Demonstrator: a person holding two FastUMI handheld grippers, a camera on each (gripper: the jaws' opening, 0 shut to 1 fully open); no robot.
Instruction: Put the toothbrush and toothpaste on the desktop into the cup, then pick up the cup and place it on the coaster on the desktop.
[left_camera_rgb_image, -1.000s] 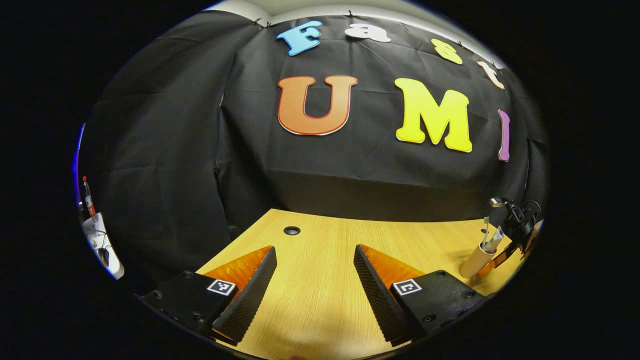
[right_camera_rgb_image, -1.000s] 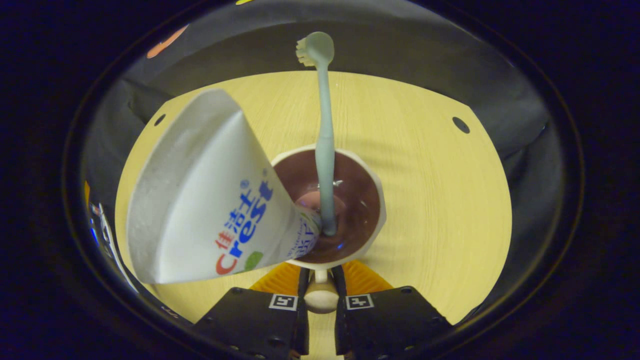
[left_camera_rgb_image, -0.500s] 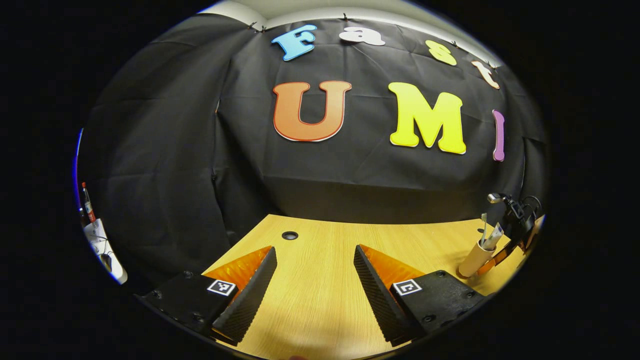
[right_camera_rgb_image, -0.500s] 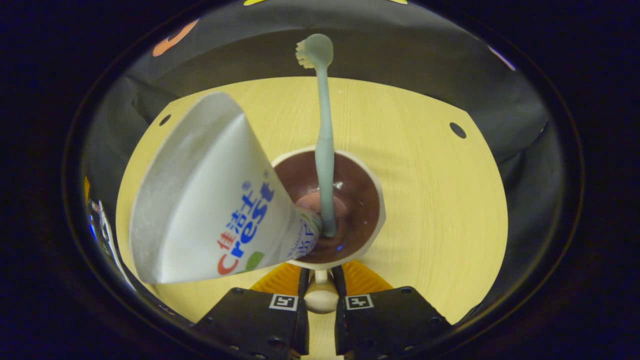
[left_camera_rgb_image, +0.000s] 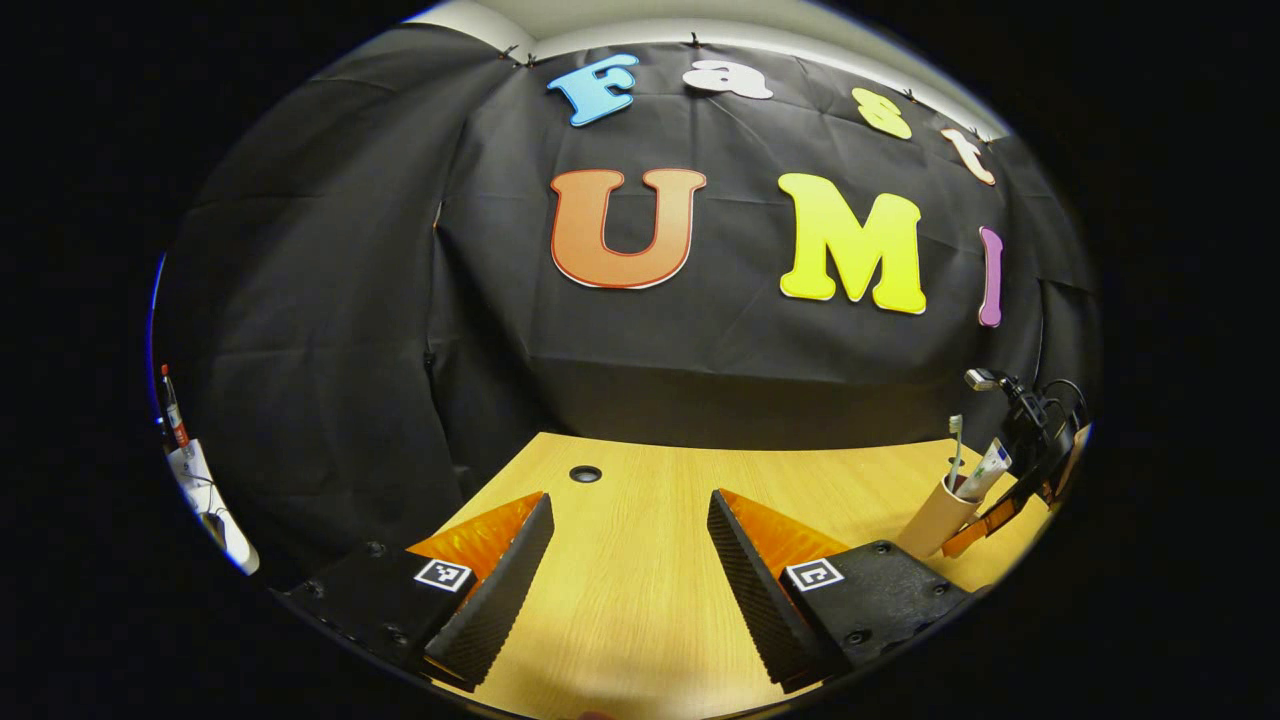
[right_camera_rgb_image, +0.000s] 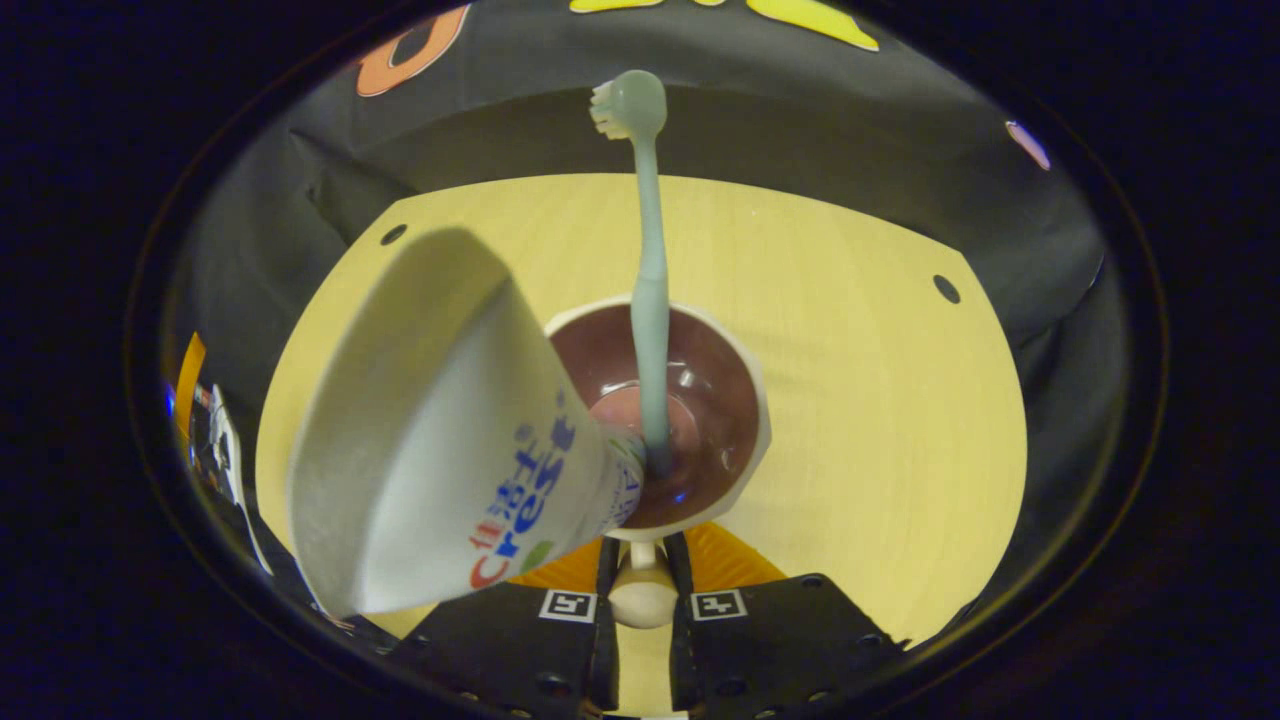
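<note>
Presently, right gripper (right_camera_rgb_image: 641, 570): fingers nearly together, clamped on the cup's knob-ended handle, one finger against each side of it.
Right fingers (right_camera_rgb_image: 605, 610): flat dark slabs, each carrying a small square printed marker.
Handle (right_camera_rgb_image: 642, 590): short cream stem ending in a rounded, smooth knob, projecting from the cup wall toward the camera.
Cup (right_camera_rgb_image: 740, 360): round, cream outside, glossy dark brown inside with light reflections at the bottom; seen from above in the right gripper view. Whether its base touches the desktop cannot be told.
Toothbrush (right_camera_rgb_image: 648, 300): slim pale-green plastic stem, standing in the cup with the handle end at the bottom and the white bristle head at the top, above the rim.
Toothpaste (right_camera_rgb_image: 440, 440): soft white tube, matte, flaring to a wide flat crimped end; narrow cap end down inside the cup, body leaning out over the rim to the left of the view.
Left gripper (left_camera_rgb_image: 630, 560): fingers wide apart, holding nothing, touching nothing, poised above the desktop.
Left fingers (left_camera_rgb_image: 500, 590): wedge-shaped, with ribbed inner faces.
Desktop (left_camera_rgb_image: 640, 600): light wood-grain surface with round dark cable holes.
Cup position, left gripper view (left_camera_rgb_image: 935, 520): far right, tilted, held by the right gripper (left_camera_rgb_image: 985, 520).
Booth wall (left_camera_rgb_image: 330, 300): creased black cloth behind the desktop.
</note>
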